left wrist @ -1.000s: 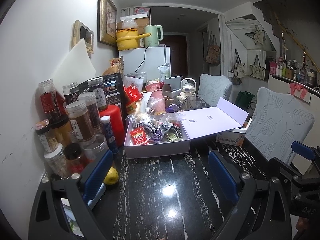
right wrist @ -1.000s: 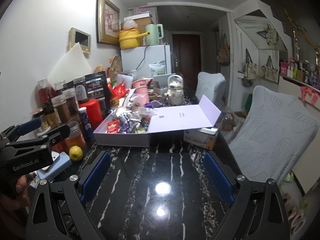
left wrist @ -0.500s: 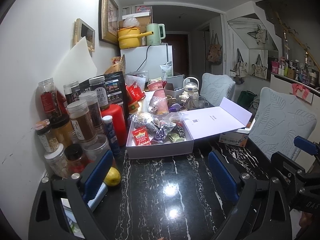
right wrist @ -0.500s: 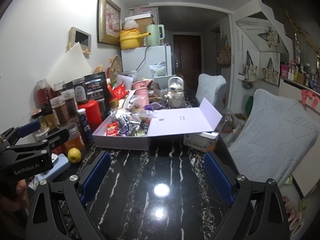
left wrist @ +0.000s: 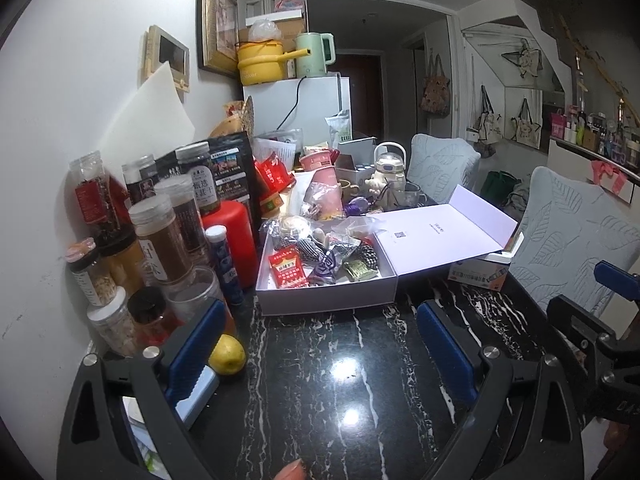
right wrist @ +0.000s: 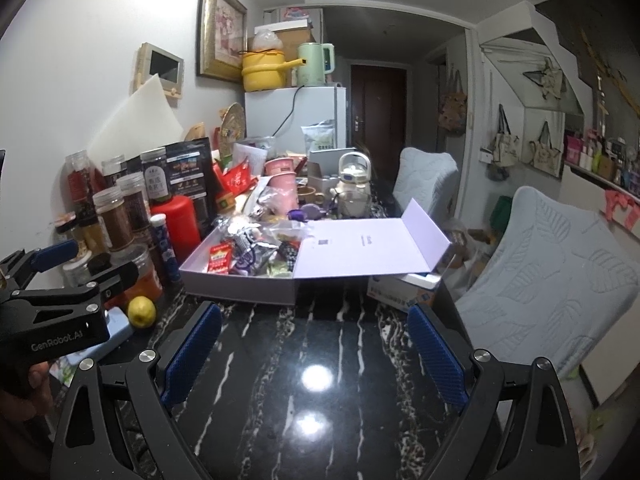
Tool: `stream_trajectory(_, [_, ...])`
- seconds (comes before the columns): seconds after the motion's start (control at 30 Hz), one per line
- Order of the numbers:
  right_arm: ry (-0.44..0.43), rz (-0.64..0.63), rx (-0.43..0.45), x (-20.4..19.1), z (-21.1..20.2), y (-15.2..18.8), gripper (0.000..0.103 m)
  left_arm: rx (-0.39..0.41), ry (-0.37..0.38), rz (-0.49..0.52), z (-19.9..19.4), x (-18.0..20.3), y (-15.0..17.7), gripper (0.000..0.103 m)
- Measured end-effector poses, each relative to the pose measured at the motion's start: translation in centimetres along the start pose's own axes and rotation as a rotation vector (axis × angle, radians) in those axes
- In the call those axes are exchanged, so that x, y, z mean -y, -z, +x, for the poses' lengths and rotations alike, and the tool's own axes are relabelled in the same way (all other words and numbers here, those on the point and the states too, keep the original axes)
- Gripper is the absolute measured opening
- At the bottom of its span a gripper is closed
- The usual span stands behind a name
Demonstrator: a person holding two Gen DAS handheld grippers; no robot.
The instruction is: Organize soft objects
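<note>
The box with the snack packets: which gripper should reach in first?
Left, probably. The left gripper points straight at the box, which sits close ahead. From the right gripper the box lies off to its left. Both are open and empty.

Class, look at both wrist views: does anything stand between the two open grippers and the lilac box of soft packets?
Nothing visible does. Only bare black marble tabletop lies between each gripper and the open lilac cardboard box; the yellow lemon sits off to the left.

Both tongs drawn slightly back
The lavender box (left wrist: 326, 300) and lemon (left wrist: 227, 354) sit a little farther from each camera than before.
</note>
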State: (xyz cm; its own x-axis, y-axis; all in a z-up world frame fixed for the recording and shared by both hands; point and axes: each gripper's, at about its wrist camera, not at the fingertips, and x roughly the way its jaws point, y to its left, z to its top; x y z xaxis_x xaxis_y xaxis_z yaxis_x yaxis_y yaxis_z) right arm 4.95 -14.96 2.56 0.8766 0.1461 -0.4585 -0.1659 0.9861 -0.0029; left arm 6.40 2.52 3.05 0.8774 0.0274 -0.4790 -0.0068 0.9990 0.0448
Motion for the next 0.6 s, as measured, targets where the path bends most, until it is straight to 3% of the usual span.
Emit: stream_trajectory(0.6, [-0.037, -0.019, -0.054, -0.2, 3.9, -0.7, 0.097, -0.045, -0.021, 0.002, 3.9, -0.1, -0.5, 0.098])
